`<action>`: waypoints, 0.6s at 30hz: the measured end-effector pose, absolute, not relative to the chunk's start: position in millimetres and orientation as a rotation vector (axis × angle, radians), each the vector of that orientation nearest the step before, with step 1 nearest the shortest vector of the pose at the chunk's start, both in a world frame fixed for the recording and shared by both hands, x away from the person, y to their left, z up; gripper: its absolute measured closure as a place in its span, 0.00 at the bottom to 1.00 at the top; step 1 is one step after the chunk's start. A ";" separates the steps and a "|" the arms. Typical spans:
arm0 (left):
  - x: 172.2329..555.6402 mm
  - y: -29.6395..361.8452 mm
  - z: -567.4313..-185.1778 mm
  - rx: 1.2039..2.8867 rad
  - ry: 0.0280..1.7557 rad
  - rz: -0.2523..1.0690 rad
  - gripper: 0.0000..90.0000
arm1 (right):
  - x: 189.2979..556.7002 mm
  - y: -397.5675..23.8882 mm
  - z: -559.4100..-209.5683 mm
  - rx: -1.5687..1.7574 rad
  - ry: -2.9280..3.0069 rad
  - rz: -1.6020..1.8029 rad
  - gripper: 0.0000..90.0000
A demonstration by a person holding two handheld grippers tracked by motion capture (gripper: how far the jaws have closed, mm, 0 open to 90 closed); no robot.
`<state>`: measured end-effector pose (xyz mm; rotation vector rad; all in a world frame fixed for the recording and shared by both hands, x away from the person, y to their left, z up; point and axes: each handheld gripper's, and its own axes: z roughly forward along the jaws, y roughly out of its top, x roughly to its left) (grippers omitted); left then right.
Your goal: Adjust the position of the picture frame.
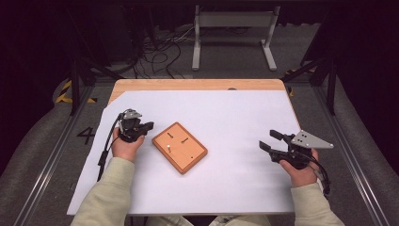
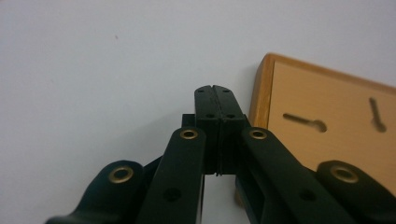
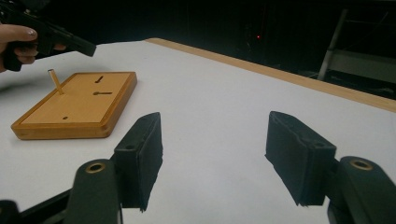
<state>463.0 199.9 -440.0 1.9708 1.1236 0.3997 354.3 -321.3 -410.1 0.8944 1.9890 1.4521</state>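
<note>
A flat wooden board (image 1: 179,147) with two keyhole slots lies on the white sheet, left of the middle. A short pale peg (image 1: 168,148) stands in it, tilted in the right gripper view (image 3: 54,80). My left gripper (image 1: 149,125) hovers just left of the board's far-left corner. Its jaws are shut, pad against pad, with nothing between them (image 2: 215,93), and the board (image 2: 327,116) lies right beside the tips. My right gripper (image 1: 269,140) rests at the right of the sheet, well clear of the board (image 3: 79,105). It is open (image 3: 215,140) and holds nothing.
A white sheet (image 1: 226,113) covers most of the wooden table (image 1: 197,84). Beyond the far edge are a grey metal stand (image 1: 233,21) and loose cables (image 1: 160,52) on the floor. Dark rails run along both sides.
</note>
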 end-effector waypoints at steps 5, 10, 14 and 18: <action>469.5 200.1 -451.0 2.022 1.141 0.328 1.00 | 353.2 -319.7 -410.0 0.887 1.996 1.458 0.41; 471.6 196.1 -456.7 2.074 1.128 0.264 1.00 | 352.7 -320.3 -409.5 0.891 1.995 1.457 0.40; 472.6 193.3 -458.4 2.126 1.115 0.241 1.00 | 353.1 -320.0 -410.0 0.893 1.997 1.459 0.40; 472.2 192.9 -458.2 2.132 1.108 0.241 1.00 | 353.0 -320.5 -409.7 0.893 1.995 1.462 0.40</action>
